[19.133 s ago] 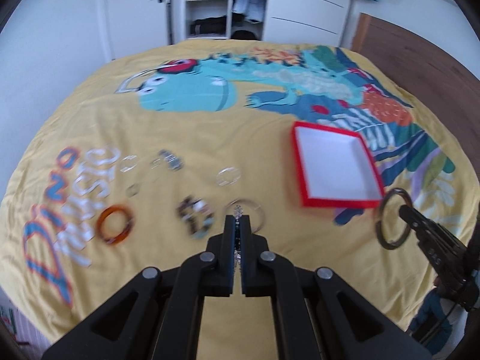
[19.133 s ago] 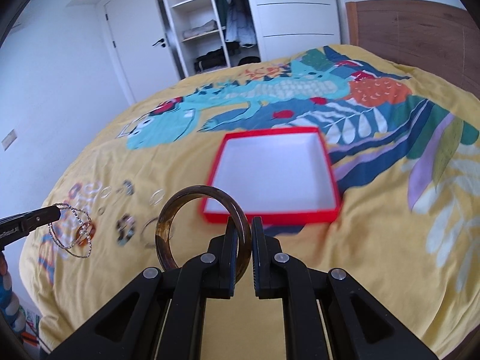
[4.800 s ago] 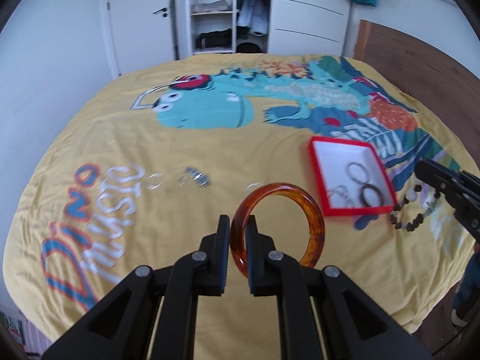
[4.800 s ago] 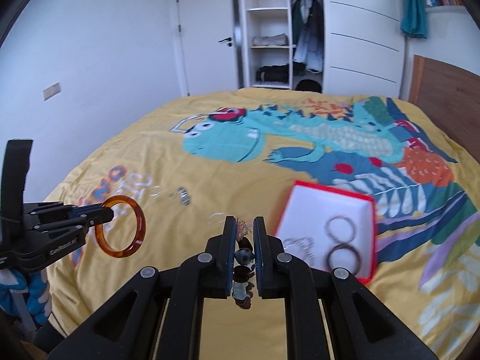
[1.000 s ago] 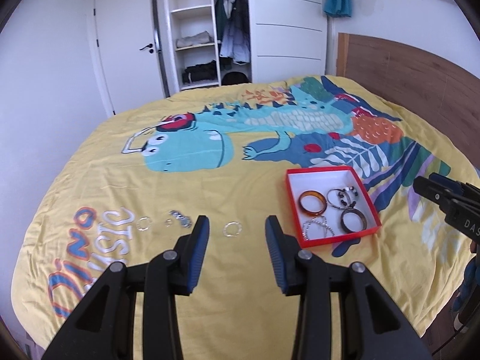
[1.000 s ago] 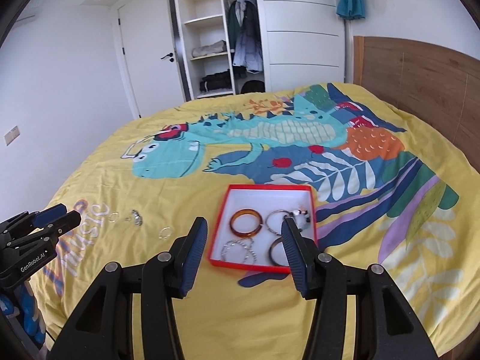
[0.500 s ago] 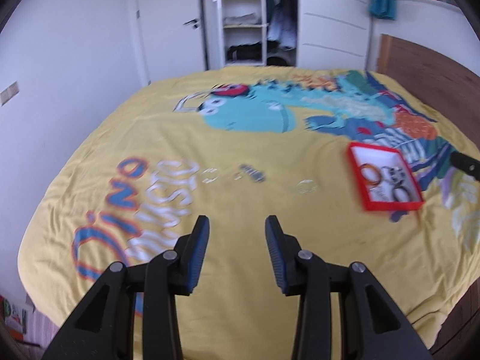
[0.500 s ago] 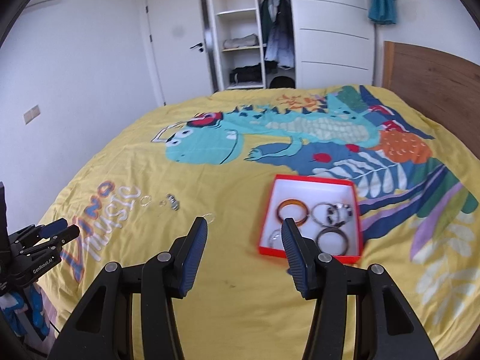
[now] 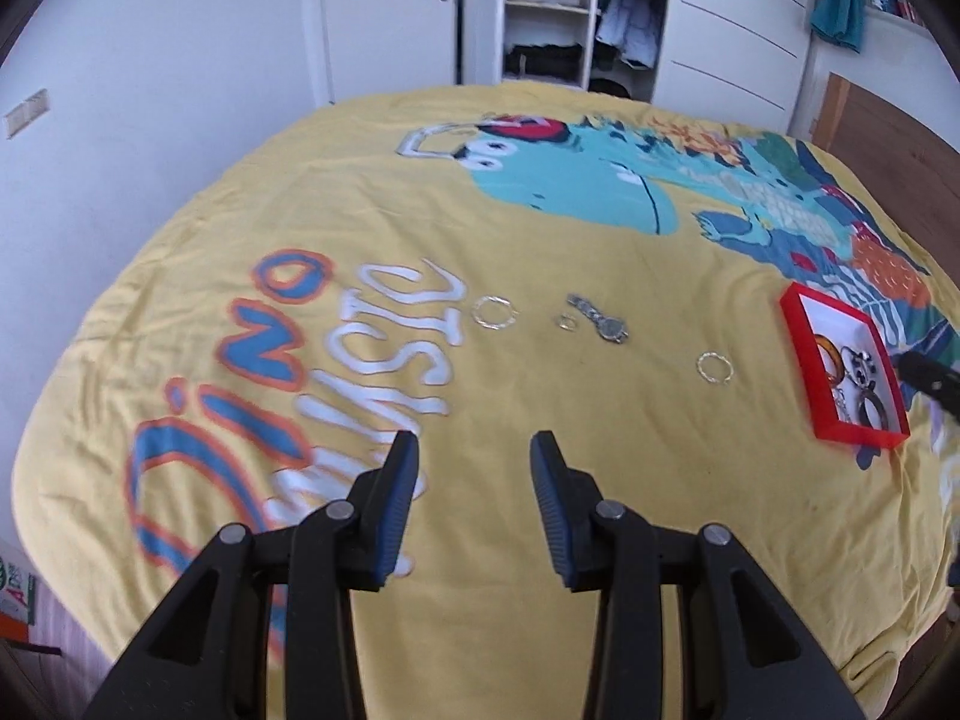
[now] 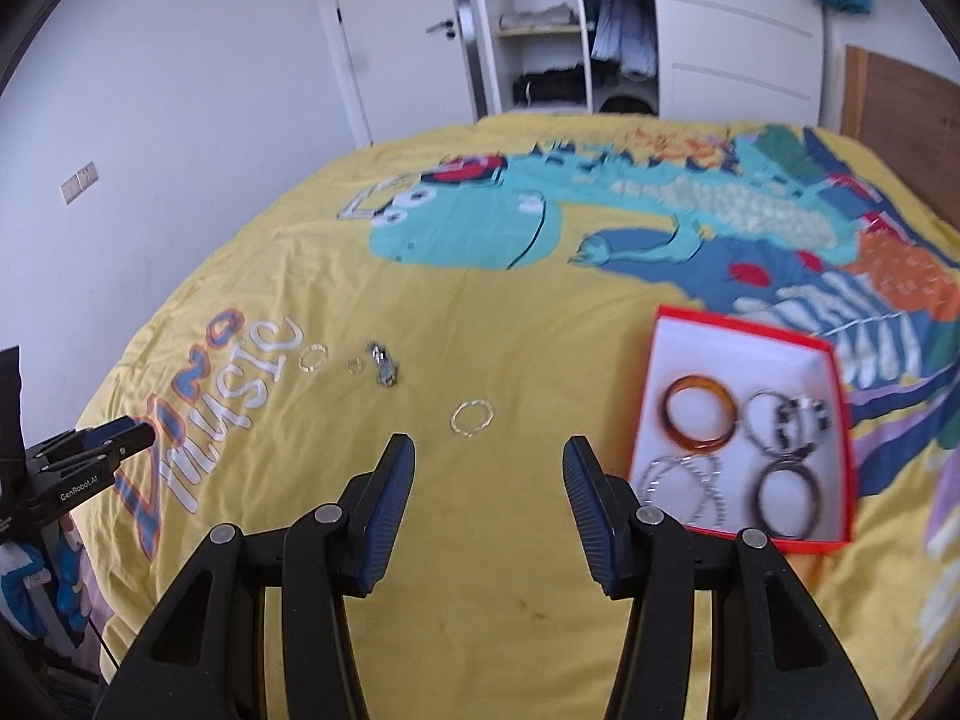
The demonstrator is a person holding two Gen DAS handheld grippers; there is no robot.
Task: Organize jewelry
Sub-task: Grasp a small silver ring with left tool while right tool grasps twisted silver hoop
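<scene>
A red tray [image 10: 834,420] with a white inside lies on the yellow bedspread and holds an amber bangle [image 10: 698,414], a dark bangle [image 10: 786,501], silver bracelets and a beaded piece. It also shows in the left wrist view [image 9: 801,336]. Loose on the spread lie a silver watch [image 9: 600,318], a small ring [image 9: 566,320], a clear bracelet [image 9: 494,312] and another clear bracelet [image 9: 714,368]. My left gripper [image 9: 474,465] is open and empty, above the spread short of these pieces. My right gripper [image 10: 487,468] is open and empty, just short of a clear bracelet [image 10: 472,417].
The bed fills both views. A white door [image 9: 390,18] and an open wardrobe [image 9: 552,12] stand beyond the bed's far end. A wooden headboard [image 10: 900,120] is at the right. The bed's near edge drops off at the left [image 9: 36,540].
Both grippers stayed open and empty. The left has turned left and come closer to the loose pieces; the tray has slid to the right edge of its view. The right has come closer to the tray.
</scene>
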